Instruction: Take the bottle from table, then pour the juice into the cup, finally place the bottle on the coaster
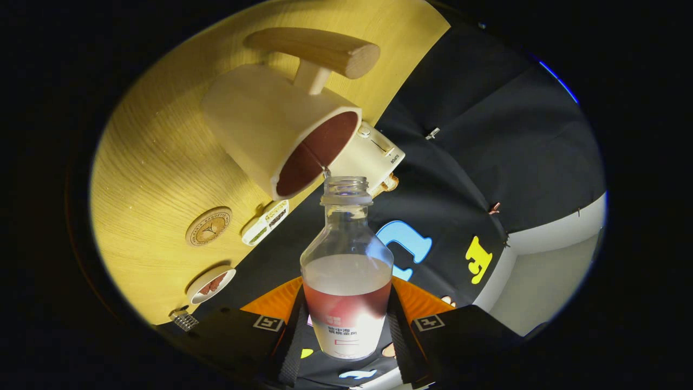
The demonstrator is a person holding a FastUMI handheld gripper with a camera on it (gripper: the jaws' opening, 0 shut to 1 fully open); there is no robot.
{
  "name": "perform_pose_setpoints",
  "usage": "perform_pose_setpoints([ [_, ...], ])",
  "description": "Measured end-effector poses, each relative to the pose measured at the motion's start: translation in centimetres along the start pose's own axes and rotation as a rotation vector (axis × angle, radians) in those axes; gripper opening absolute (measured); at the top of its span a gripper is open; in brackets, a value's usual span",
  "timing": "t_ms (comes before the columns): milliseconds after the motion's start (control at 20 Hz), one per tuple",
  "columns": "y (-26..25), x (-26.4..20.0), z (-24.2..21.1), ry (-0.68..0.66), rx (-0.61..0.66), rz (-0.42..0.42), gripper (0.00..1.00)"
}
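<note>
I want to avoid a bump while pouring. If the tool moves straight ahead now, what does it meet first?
Probably the cup: the tool holds the bottle, whose open mouth is already almost at the cup's rim. Depth is uncertain.

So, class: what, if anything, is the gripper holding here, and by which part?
The gripper holds the bottle. Both fingers press on its lower body, at the labelled part, with the open neck pointing toward the cup.

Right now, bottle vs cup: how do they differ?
The bottle is clear, so its reddish juice shows through; the cup is opaque cream with a wooden handle. The bottle is clamped between the gripper fingers; the cup stands on the table beyond them. The bottle's neck is narrow; the cup's mouth is wide. Both are open-topped and hold reddish liquid.
</note>
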State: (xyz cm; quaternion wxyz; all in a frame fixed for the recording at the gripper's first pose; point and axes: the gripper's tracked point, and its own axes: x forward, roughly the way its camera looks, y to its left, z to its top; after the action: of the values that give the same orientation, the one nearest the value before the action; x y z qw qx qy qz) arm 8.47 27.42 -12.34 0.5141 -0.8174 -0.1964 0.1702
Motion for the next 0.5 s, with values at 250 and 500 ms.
perform_pose_setpoints([
  [250,-0.44,0.25,0.06,-0.015,-0.031,-0.015,0.71],
  [500,-0.66,0.33,0.23,-0.027,-0.046,-0.025,0.71],
])
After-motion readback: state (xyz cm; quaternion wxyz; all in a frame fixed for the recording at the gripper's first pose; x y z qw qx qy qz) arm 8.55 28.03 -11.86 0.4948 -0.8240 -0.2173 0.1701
